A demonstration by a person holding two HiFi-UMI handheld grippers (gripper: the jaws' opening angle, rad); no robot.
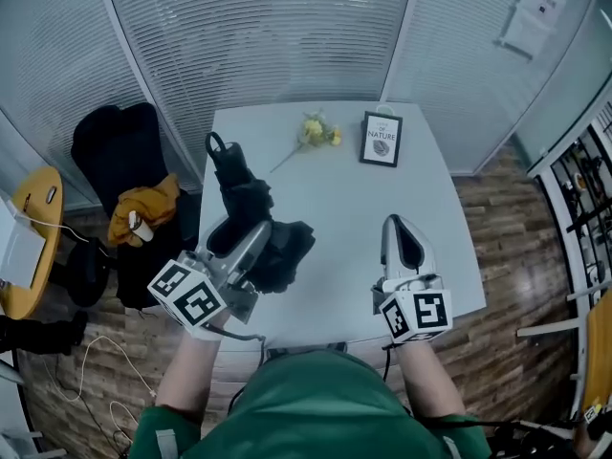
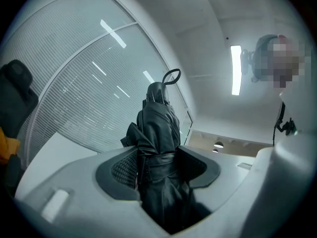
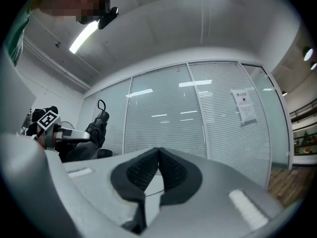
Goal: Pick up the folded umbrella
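The folded black umbrella [image 1: 245, 197] is held clear above the white table [image 1: 344, 218], its wrist loop [image 1: 215, 144] pointing away from me. My left gripper [image 1: 239, 235] is shut on its middle. In the left gripper view both dark pads press the umbrella's fabric [image 2: 158, 123], around the strap, at the left gripper [image 2: 157, 160]. My right gripper [image 1: 394, 228] hovers over the right side of the table, apart from the umbrella, with nothing in it. In the right gripper view the tips of the right gripper [image 3: 158, 155] meet, and the umbrella [image 3: 96, 125] shows far to the left.
A sprig of yellow flowers [image 1: 316, 132] and a small framed picture [image 1: 381, 139] lie at the table's far edge. Left of the table stands a black chair [image 1: 120, 146] with a yellow garment [image 1: 143, 208], and beyond it a round yellow table [image 1: 29, 247]. Glass walls with blinds [image 1: 258, 36] stand behind.
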